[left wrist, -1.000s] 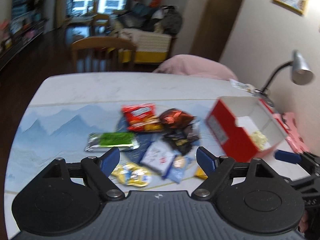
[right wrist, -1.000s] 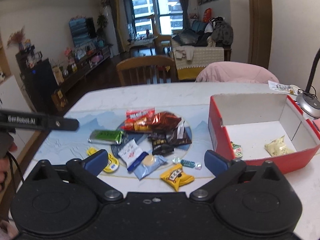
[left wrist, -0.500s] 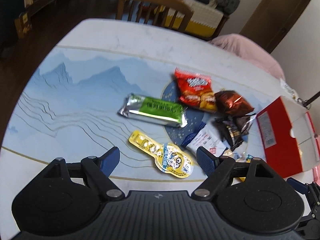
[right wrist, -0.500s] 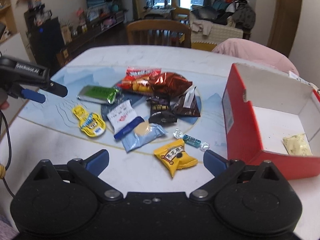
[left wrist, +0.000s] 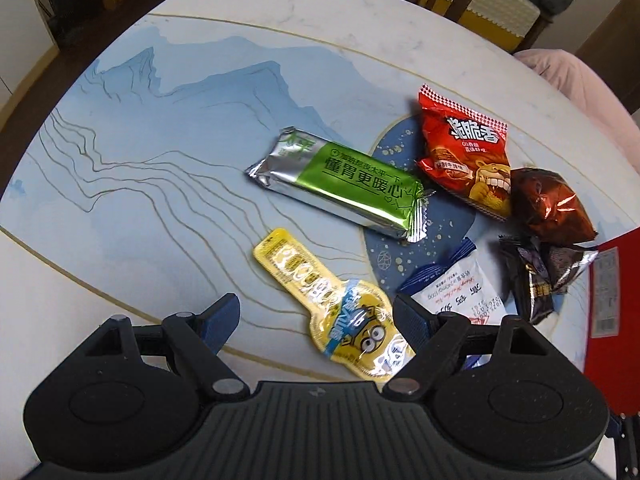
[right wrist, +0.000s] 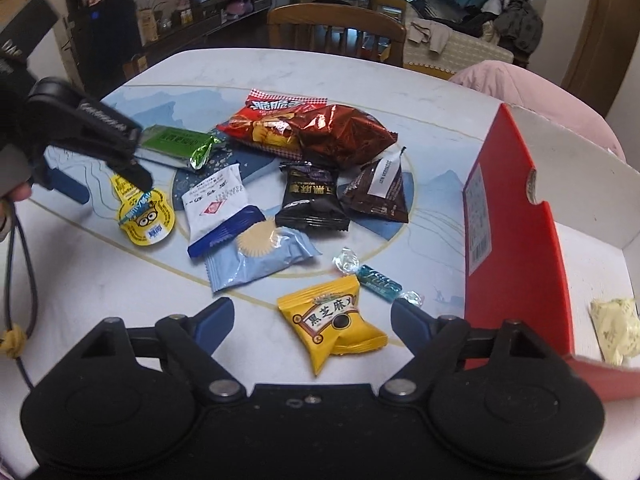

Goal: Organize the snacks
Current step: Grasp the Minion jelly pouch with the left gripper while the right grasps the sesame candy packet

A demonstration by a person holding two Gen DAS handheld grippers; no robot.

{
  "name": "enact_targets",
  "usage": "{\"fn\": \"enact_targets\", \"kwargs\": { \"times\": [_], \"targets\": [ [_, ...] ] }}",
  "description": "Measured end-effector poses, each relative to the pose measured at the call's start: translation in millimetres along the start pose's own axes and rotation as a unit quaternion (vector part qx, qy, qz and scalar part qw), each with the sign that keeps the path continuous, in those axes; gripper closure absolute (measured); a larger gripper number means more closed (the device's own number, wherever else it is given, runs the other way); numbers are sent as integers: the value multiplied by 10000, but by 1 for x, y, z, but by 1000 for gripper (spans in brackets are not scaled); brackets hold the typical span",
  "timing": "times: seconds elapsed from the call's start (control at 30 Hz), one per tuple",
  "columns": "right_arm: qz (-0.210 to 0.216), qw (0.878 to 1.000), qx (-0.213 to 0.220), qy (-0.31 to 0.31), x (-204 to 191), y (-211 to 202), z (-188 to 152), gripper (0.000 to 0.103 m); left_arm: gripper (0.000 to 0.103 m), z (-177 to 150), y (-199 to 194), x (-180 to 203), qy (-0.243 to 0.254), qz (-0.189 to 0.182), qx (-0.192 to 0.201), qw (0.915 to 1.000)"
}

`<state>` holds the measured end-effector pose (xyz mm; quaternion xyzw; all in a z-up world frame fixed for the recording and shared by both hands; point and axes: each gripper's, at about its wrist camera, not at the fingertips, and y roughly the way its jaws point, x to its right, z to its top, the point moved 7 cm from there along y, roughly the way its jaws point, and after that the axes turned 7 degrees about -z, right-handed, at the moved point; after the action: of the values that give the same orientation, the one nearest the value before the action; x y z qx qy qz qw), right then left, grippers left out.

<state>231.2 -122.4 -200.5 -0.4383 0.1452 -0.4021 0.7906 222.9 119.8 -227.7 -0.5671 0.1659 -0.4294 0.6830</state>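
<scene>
Several snack packs lie in a loose heap on the table. My left gripper [left wrist: 316, 316] hangs open over the yellow cartoon pouch [left wrist: 340, 312], whose round end lies between the fingers, not pinched. In the right wrist view the left gripper [right wrist: 108, 168] hovers over that pouch [right wrist: 146, 216]. My right gripper [right wrist: 310, 312] has its jaws closing, with the yellow sesame candy pack [right wrist: 334, 320] between the fingers but apart from the pads. The red box [right wrist: 516, 248] at the right holds a pale yellow pack [right wrist: 614, 330].
A green-and-silver bar [left wrist: 340, 184], a red chip bag [left wrist: 466, 152], a brown foil bag [left wrist: 550, 206], dark packs [right wrist: 312, 200], a white-and-blue pack [right wrist: 218, 206], a light blue biscuit pack [right wrist: 256, 258] and a small teal candy [right wrist: 376, 278] lie nearby. A wooden chair [right wrist: 336, 28] stands behind the table.
Both grippers sank toward the table and tilted downward. The left one swung over the yellow cartoon pouch; the right one came down around the yellow sesame pack and its jaws narrowed.
</scene>
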Motion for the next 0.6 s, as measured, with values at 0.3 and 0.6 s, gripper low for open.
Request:
{"fn": "enact_targets", "kwargs": {
  "times": [0.3, 0.6],
  "targets": [
    [-68, 9993, 43, -376, 2, 7, 0, 28, 19, -6, 19, 16, 27, 296, -111, 9995],
    [-87, 9983, 12, -581, 2, 17, 1, 39, 20, -4, 22, 19, -97, 411, -123, 9990]
  ]
}}
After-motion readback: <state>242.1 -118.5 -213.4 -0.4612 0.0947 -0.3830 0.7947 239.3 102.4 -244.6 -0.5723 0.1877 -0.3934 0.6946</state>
